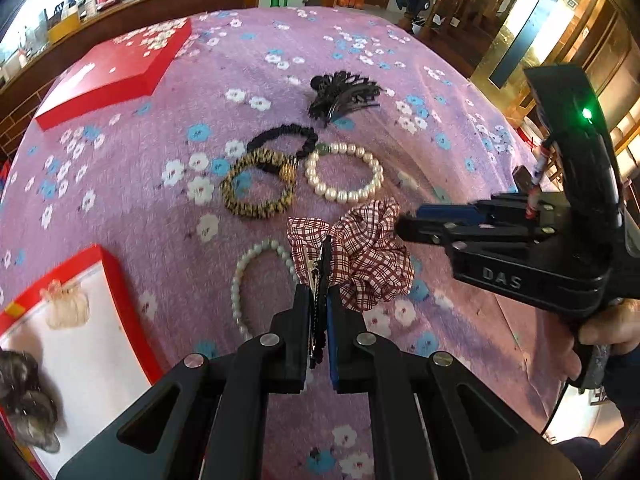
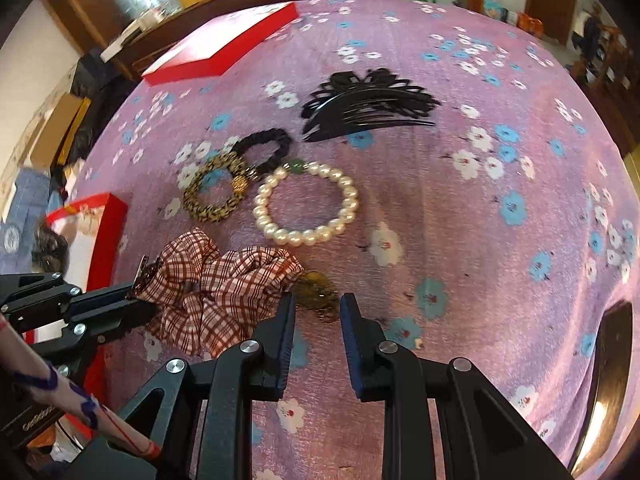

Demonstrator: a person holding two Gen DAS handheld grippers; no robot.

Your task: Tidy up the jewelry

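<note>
My left gripper point(image 1: 319, 300) is shut on the metal clip of a red plaid bow hair clip point(image 1: 362, 254), which lies on the purple floral cloth; it also shows in the right wrist view point(image 2: 216, 280). My right gripper point(image 2: 318, 308) is open, its fingertips just right of the plaid bow, around a small brownish-gold piece point(image 2: 318, 286). A white pearl bracelet point(image 1: 343, 172) point(image 2: 306, 204), a leopard-print scrunchie point(image 1: 258, 186) point(image 2: 216, 190), a black scrunchie point(image 1: 282, 140) point(image 2: 262, 150), a black hair comb point(image 1: 344, 94) point(image 2: 368, 100) and a pale bead bracelet point(image 1: 244, 280) lie around.
An open red box point(image 1: 120, 292) with a white lining sits at the near left, holding a peach clip point(image 1: 66, 304) and a grey furry piece point(image 1: 28, 396). The red lid point(image 1: 116, 76) point(image 2: 224, 44) lies at the far left. Wooden shelves and a staircase stand beyond the table.
</note>
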